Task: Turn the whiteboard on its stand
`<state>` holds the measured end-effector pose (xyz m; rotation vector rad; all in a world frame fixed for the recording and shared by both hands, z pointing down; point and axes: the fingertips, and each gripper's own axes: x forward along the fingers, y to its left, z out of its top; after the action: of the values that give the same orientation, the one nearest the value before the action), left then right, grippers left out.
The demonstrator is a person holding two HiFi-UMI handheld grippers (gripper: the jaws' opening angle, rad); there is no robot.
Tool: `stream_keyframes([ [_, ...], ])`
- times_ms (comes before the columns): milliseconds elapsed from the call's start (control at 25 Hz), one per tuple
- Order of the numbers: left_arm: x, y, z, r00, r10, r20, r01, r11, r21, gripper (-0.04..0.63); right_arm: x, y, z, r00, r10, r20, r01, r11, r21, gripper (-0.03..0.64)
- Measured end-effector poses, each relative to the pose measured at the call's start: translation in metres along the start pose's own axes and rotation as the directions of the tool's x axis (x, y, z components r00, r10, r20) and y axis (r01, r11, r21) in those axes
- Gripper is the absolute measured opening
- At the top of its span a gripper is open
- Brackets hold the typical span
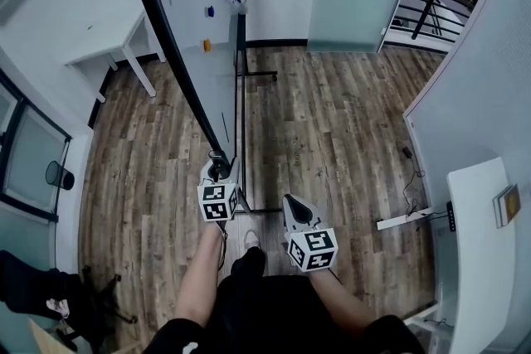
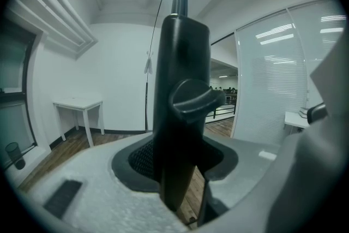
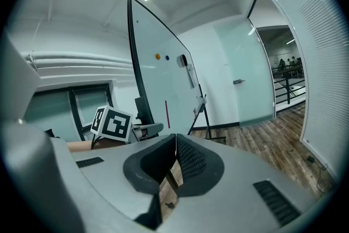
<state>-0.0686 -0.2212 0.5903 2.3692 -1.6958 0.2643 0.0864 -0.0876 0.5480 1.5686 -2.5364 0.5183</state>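
Two grippers at the whiteboard [image 1: 187, 21], standing edge-on at near left on its stand [image 1: 241, 95]: left gripper [image 1: 218, 172] clamps its near black edge, right gripper [image 1: 292, 203] is closed and empty; swing steadily with a firm grip.

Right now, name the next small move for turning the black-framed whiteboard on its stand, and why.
Probably swing the left gripper sideways: its jaws clamp the black frame upright of the glossy whiteboard, a lever about the black metal stand. The right gripper is shut, empty, off the board.
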Motion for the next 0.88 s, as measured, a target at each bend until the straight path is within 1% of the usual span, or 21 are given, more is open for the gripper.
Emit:
stream_keyframes([
  [560, -0.075, -0.028, -0.023, 1.0, 0.008, 0.009, -0.008, 1.0, -0.001, 0.183, -0.063, 0.016, -0.027, 0.996, 0.085, -0.022, -0.085, 0.996, -0.006, 0.014],
  [760, -0.104, -0.044, -0.036, 0.999, 0.023, 0.023, -0.024, 1.0, 0.002, 0.181, -0.094, 0.014, -0.043, 0.992, 0.119, -0.032, -0.12, 0.993, -0.014, 0.014],
  [880, -0.118, -0.049, -0.039, 0.999, 0.028, 0.023, -0.028, 1.0, 0.001, 0.181, -0.109, 0.019, -0.044, 0.99, 0.137, -0.035, -0.137, 0.99, -0.013, 0.014],
])
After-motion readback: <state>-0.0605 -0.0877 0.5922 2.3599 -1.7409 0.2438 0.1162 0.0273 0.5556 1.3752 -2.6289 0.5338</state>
